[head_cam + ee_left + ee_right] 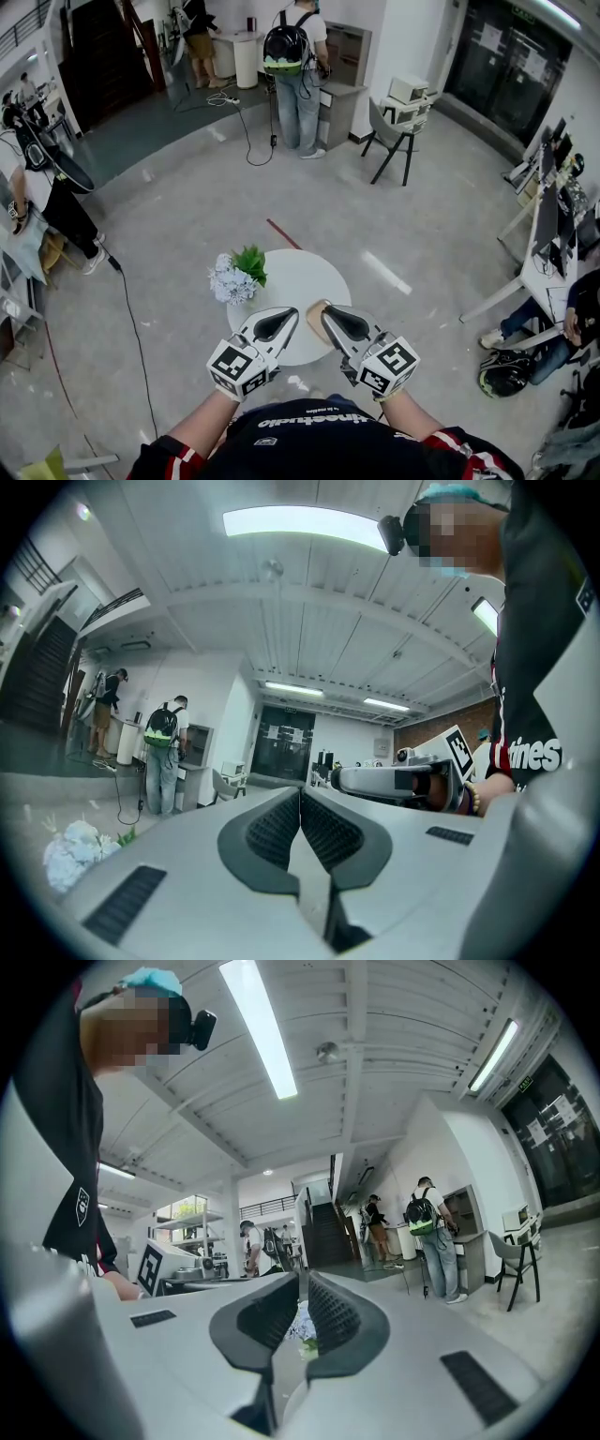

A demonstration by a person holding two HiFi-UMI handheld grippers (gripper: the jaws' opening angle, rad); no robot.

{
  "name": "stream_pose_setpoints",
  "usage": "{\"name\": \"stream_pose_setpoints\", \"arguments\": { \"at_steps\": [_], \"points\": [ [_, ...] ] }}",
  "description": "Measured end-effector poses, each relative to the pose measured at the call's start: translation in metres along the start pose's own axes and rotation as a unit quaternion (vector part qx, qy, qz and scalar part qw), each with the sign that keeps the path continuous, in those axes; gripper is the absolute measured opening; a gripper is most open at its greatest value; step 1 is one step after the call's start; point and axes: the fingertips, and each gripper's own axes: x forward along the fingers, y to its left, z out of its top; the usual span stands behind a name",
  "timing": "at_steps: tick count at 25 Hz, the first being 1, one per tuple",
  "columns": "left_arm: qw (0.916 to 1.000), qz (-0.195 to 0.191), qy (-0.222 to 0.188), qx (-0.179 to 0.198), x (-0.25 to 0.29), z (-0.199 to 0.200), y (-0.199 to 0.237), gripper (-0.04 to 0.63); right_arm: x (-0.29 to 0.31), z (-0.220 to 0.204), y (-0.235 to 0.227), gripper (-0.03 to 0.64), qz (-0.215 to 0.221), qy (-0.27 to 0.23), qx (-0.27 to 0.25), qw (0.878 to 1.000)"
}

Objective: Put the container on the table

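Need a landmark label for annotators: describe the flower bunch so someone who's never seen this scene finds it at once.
A round white table stands on the grey floor, low in the middle of the head view. The flower bunch sits at its left edge. It is frilly, pale blossoms with green leaves, unlike the plain tan object at the table's near edge.

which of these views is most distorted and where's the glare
Both gripper views are heavily fisheye, black at the corners, ceiling lines bowed; the left gripper view's light panel and the right gripper view's light strip are blown out. The head view bends less and is evenly lit, with a pale streak, likely glare, on the floor by the round table.
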Motion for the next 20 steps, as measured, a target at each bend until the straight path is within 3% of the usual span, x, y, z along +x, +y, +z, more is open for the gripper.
{"name": "stream_pose_setpoints", "arguments": {
  "at_steps": [4, 20],
  "points": [
    [1.0, -0.004, 0.0, -0.002, -0.001, 0.002, -0.002, 0.025, 0.0, 0.001, 0.0, 0.017, 0.0, 0.002, 0.0, 1.0],
    [1.0, -0.005, -0.006, -0.001, -0.002, 0.013, -0.004, 0.024, 0.002, 0.004, 0.002, 0.015, -0.004, 0.017, -0.014, 1.0]
  ]
}}
